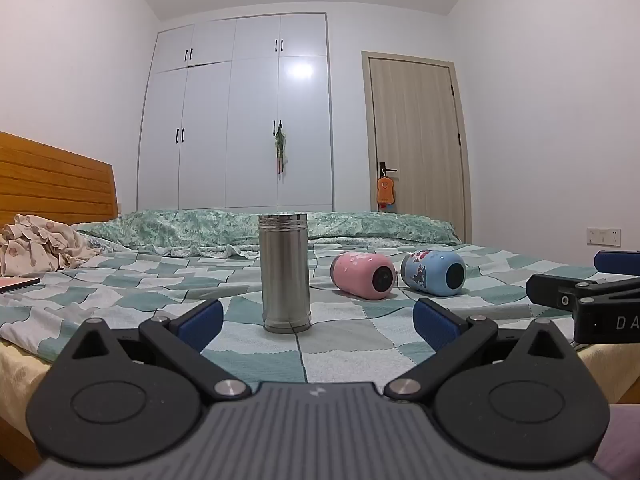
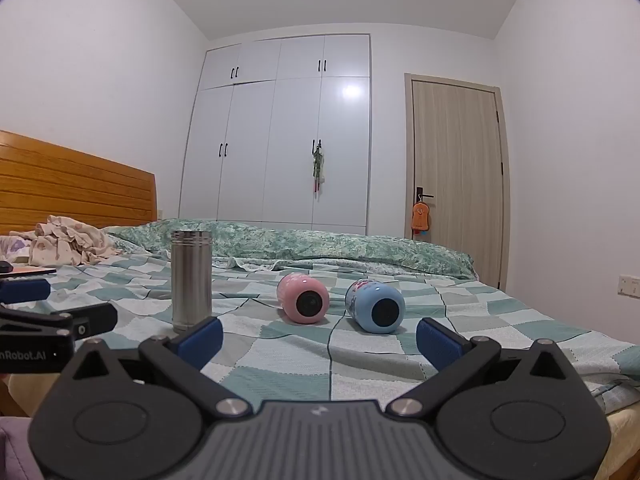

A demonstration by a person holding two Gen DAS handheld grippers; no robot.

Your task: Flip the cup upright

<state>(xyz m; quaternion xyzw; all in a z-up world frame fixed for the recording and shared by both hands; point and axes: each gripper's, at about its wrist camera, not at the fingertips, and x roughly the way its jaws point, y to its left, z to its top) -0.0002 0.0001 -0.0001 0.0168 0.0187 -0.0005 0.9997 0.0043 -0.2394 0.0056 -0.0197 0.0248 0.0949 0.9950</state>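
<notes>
A steel cup (image 1: 285, 272) stands upright on the checked bedspread (image 1: 160, 300); it also shows in the right wrist view (image 2: 191, 279). A pink cup (image 1: 363, 275) (image 2: 303, 298) and a blue cup (image 1: 434, 273) (image 2: 374, 306) lie on their sides, dark ends facing me. My left gripper (image 1: 318, 324) is open and empty, just short of the steel cup. My right gripper (image 2: 320, 338) is open and empty, in front of the pink and blue cups. Each gripper shows at the edge of the other's view.
A green patterned quilt (image 1: 256, 226) lies folded along the far side of the bed. Crumpled clothes (image 1: 40, 248) and a flat pink object (image 1: 16, 283) sit at the left by the wooden headboard (image 1: 52, 184). A white wardrobe (image 1: 240, 112) and door (image 1: 416, 136) stand behind.
</notes>
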